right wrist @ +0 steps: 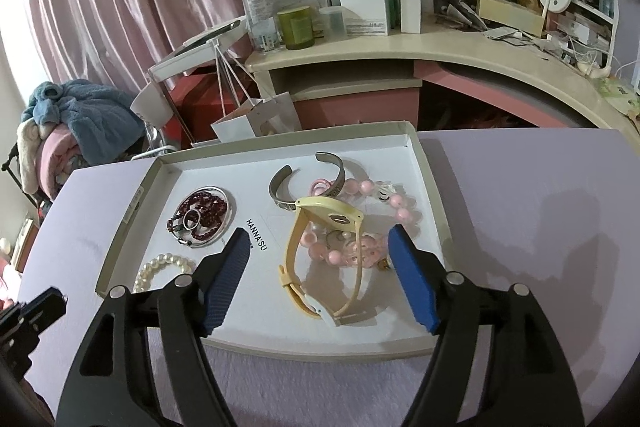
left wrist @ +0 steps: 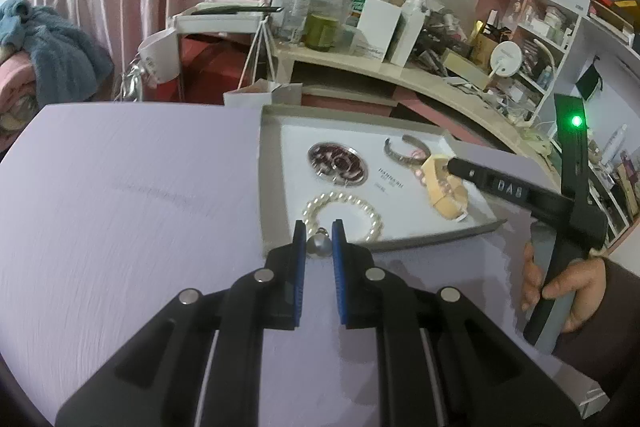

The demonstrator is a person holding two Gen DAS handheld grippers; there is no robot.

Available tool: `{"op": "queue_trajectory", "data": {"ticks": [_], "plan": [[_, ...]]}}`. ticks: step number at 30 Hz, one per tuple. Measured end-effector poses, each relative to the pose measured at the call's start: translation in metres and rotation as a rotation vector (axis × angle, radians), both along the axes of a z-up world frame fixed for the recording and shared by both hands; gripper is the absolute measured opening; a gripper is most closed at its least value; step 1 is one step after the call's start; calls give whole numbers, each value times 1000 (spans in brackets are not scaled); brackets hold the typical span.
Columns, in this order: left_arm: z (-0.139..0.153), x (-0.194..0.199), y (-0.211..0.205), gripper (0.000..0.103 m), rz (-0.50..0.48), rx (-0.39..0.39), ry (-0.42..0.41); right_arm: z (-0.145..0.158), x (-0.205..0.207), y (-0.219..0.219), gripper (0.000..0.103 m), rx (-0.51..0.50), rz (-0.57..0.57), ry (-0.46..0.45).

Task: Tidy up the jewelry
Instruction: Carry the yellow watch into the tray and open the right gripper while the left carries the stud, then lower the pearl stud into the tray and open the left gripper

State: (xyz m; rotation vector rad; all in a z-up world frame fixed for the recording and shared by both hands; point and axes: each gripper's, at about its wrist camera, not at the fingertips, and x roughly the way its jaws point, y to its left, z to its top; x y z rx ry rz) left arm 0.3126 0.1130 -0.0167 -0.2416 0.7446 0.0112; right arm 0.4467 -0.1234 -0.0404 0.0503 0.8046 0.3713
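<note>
A shallow white tray (right wrist: pixel 280 347) lies on the lavender table. In it are a yellow watch (right wrist: pixel 332 215), a silver cuff bangle (right wrist: pixel 280 187), a pink bead bracelet (right wrist: pixel 400 203), a round dish of dark red beads (right wrist: pixel 200 215) and a pearl bracelet (right wrist: pixel 160 269). My right gripper (right wrist: pixel 318 233) is open over the tray, its blue pads wide on either side of the watch and clear of it. My left gripper (left wrist: pixel 319 229) hovers at the tray's near edge (left wrist: pixel 264 187), by the pearl bracelet (left wrist: pixel 344 205), shut on a small silver round piece (left wrist: pixel 319 245).
Behind the table runs a cream desk (right wrist: pixel 400 43) crowded with boxes, jars and bottles. A white paper bag (right wrist: pixel 256 123) stands just past the tray. A heap of blue and pink fabric (right wrist: pixel 80 115) sits far left. A person's hand (left wrist: pixel 568 291) grips the right tool's handle.
</note>
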Motion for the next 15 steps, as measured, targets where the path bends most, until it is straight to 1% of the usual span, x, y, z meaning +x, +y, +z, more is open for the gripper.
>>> {"op": "queue_trajectory", "data": {"ticks": [3, 9, 11, 15], "plan": [[8, 16, -4, 13, -28, -4, -22, 1, -4, -5, 75, 8, -3, -5], [21, 66, -22, 13, -94, -65, -61, -3, -13, -19, 76, 24, -33, 5], [20, 82, -30, 13, -114, -79, -57, -4, -15, -23, 76, 29, -48, 8], [8, 110, -48, 13, -148, -86, -18, -8, -19, -29, 76, 31, -67, 15]]}}
